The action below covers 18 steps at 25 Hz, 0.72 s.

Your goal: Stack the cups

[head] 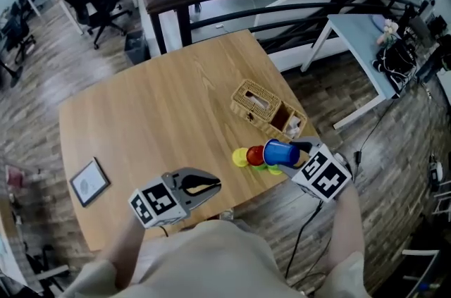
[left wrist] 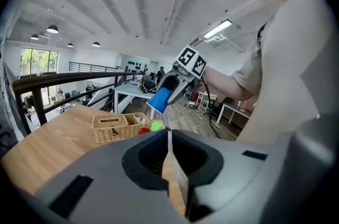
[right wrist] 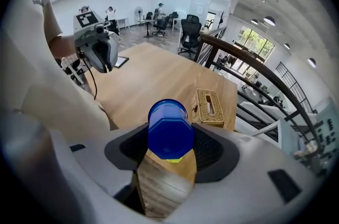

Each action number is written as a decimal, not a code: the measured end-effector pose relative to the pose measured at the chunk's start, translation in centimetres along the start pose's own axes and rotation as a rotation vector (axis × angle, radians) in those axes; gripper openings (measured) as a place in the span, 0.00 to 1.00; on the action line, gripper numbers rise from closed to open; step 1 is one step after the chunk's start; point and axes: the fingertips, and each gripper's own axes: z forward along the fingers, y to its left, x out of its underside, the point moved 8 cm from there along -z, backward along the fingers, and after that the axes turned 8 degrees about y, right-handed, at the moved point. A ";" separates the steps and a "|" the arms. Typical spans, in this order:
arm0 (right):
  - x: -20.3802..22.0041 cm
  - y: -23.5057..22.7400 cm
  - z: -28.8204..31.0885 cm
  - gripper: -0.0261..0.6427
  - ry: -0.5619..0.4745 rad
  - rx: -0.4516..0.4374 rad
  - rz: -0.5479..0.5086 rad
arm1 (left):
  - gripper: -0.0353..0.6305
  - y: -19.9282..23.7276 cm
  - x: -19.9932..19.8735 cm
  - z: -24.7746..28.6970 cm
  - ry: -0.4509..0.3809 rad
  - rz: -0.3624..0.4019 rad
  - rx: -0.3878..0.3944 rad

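The blue cup is gripped by the right tool, seemingly above the green cup; the left tool is closed, empty.

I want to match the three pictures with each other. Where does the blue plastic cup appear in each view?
Head view: the blue plastic cup is right of centre, low, held by the right gripper.
Left gripper view: the cup is near the centre, held in the air.
Right gripper view: the cup is in the centre, between the jaws.
Shared landmark: the rectangular woven wicker basket.
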 end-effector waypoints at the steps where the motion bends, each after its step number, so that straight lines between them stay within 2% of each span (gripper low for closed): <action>1: 0.1 -0.1 0.5 0.43 0.026 0.000 -0.010 | 0.11 0.1 0.2 0.2 0.003 0.001 -0.009; 9: 1.2 -1.5 4.5 0.43 0.220 -0.001 -0.067 | 0.11 0.7 1.5 1.3 0.013 -0.031 -0.028; 14: 0.8 -2.0 6.9 0.43 0.293 -0.006 -0.114 | 0.11 1.5 2.3 1.6 0.026 -0.053 -0.031; 18: 1.0 -2.2 8.4 0.43 0.349 0.023 -0.144 | 0.11 1.8 2.5 1.9 0.025 -0.070 -0.030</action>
